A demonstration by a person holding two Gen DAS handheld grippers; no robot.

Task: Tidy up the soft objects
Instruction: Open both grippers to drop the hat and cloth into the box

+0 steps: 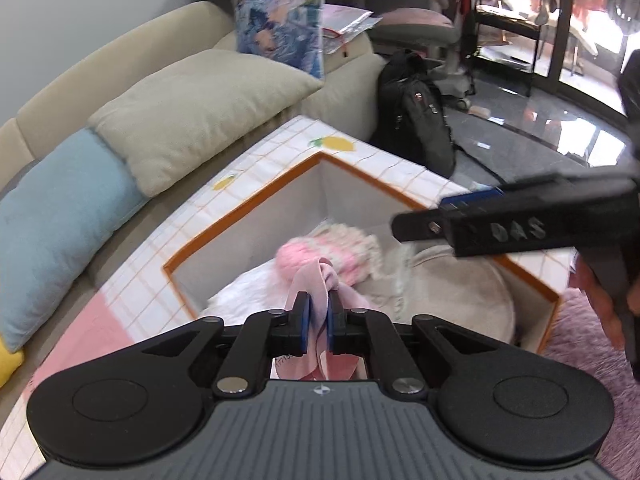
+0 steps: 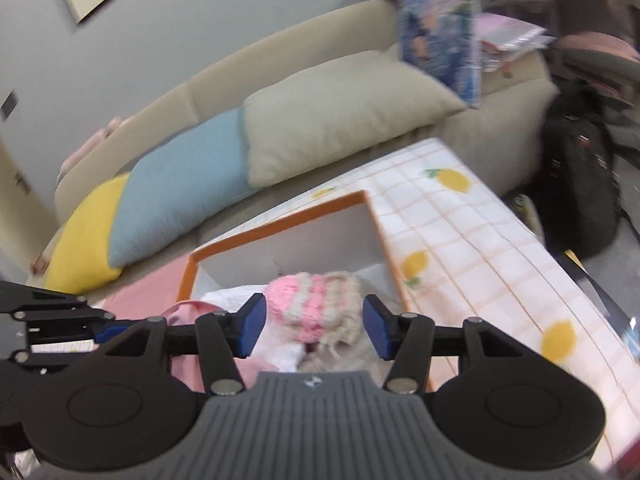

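An orange-rimmed box [image 1: 248, 204] [image 2: 280, 210] sits on a lemon-print cloth and holds soft things: a pink-and-cream knitted hat [image 1: 340, 248] [image 2: 316, 304], a white towel [image 1: 248, 292] and a beige plush piece [image 1: 460, 292]. My left gripper [image 1: 318, 320] is shut on a pink cloth [image 1: 320, 280] over the box's near side. In the right wrist view my right gripper [image 2: 314, 330] stands open just above the knitted hat, its blue pads [image 2: 252, 326] apart from the wool. The right gripper's body [image 1: 500, 220] crosses the box's right corner in the left wrist view.
A beige sofa [image 1: 120, 64] behind the box carries a beige cushion [image 1: 200, 108], a blue cushion [image 1: 60, 220] and a yellow one [image 2: 88, 232]. A black backpack [image 1: 416, 116] stands on the floor to the right. A pink fluffy rug [image 1: 592, 340] lies by the box.
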